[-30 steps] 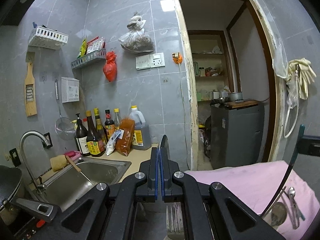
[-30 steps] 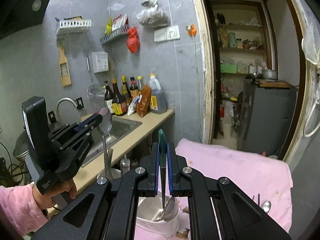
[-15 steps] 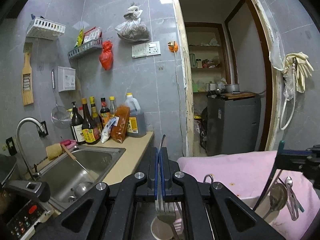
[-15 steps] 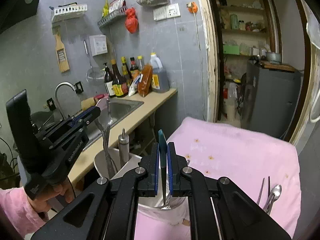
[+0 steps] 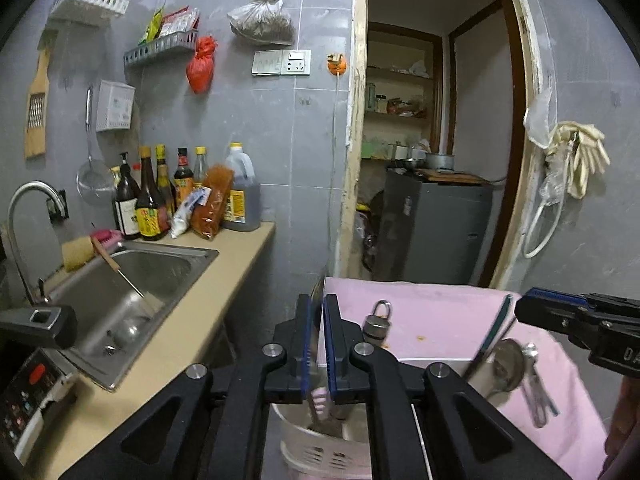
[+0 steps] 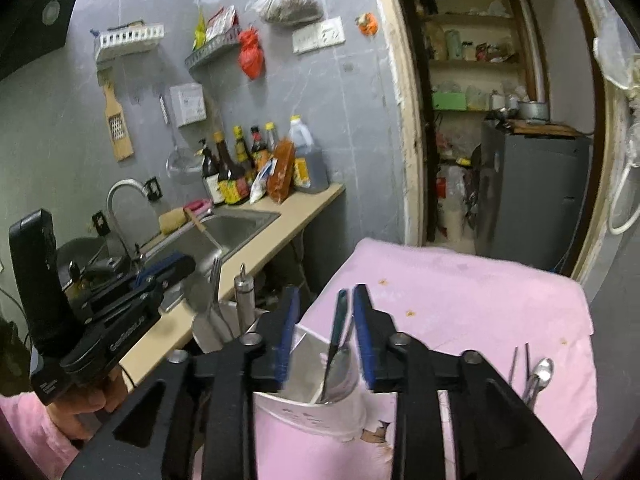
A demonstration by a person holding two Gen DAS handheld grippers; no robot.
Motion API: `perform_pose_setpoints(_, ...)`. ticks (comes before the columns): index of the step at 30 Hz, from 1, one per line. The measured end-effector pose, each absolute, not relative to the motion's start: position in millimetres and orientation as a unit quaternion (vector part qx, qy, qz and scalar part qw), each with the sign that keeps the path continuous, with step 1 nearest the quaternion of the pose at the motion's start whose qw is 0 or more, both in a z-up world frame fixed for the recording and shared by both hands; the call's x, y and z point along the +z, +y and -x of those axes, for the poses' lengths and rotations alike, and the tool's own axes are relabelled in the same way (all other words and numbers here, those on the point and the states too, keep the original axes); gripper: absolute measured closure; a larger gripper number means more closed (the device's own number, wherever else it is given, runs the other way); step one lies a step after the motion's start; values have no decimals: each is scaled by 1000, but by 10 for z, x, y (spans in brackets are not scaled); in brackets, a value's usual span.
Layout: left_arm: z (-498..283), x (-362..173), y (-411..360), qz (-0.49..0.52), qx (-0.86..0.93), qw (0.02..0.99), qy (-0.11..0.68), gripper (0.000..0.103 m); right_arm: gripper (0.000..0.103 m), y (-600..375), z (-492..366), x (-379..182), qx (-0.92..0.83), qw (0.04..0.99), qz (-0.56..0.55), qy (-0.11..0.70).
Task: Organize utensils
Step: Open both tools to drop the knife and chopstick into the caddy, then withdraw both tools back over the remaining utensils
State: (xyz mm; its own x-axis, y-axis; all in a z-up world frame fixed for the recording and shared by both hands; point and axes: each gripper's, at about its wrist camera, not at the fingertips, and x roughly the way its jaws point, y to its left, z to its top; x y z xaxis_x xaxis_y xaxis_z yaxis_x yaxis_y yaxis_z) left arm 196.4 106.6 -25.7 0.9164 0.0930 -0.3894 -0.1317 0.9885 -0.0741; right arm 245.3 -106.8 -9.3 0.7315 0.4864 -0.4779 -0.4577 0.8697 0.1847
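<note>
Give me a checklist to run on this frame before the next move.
1. Right gripper open: ok, the jaws are apart.
2. Spoon free: ok, its teal handle stands between the jaws and touches neither.
3. Spoon in cup: ok, bowl end down inside.
4. Left gripper open: ok, a gap shows between the pads.
5. Fork clear of the left gripper: cannot tell, that area is blurred.
6. Cloth cleared: not ok, utensils lie at its right edge.
</note>
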Motion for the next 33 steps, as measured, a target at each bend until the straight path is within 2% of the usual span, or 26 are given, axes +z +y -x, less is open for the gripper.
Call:
perform_pose_setpoints(2,-1939,-222,1042,59,49,977,199,92,62,-1186,-2406,-16,238,938,-36,250)
perform_pose_setpoints(4,-1912,-172,1004,69,37,977,198,83,58,-1301,-2357,55,222,945,-43,236)
perform_pose_setpoints(6,-1872,-121,943,74,32,978,192,73,47,-1404,-2331,128,202,952,-45,224)
perform_pose_setpoints(7,-1856,-85,906,74,28,979,189,71,44,-1477,-2297,170,189,957,-46,214)
perform_pose_setpoints(10,-1820,20,767,68,18,981,182,56,32,-1651,-2235,270,165,966,-47,193)
perform_pose_setpoints(12,-1787,80,679,63,14,982,176,38,18,-1792,-2172,338,143,973,-46,175)
perform_pose_setpoints(13,-1773,117,616,59,14,983,171,32,15,-1874,-2132,362,128,977,-43,165)
perform_pose_setpoints(15,-1746,173,508,52,21,986,160,10,8,-1991,-2088,409,107,982,-37,152)
perform_pose_setpoints(16,-1738,204,452,50,24,987,152,7,7,-2041,-2071,426,100,983,-34,148)
perform_pose_setpoints(18,-1742,252,357,50,22,988,143,3,2,-2169,-2018,454,76,988,-22,135)
perform_pose_setpoints(20,-1757,282,269,50,21,989,139,1,2,-2289,-1964,482,59,991,-14,122)
perform_pose_setpoints(33,-1891,209,-555,4,-14,991,134,1,2,-3073,-1952,337,5,991,14,136)
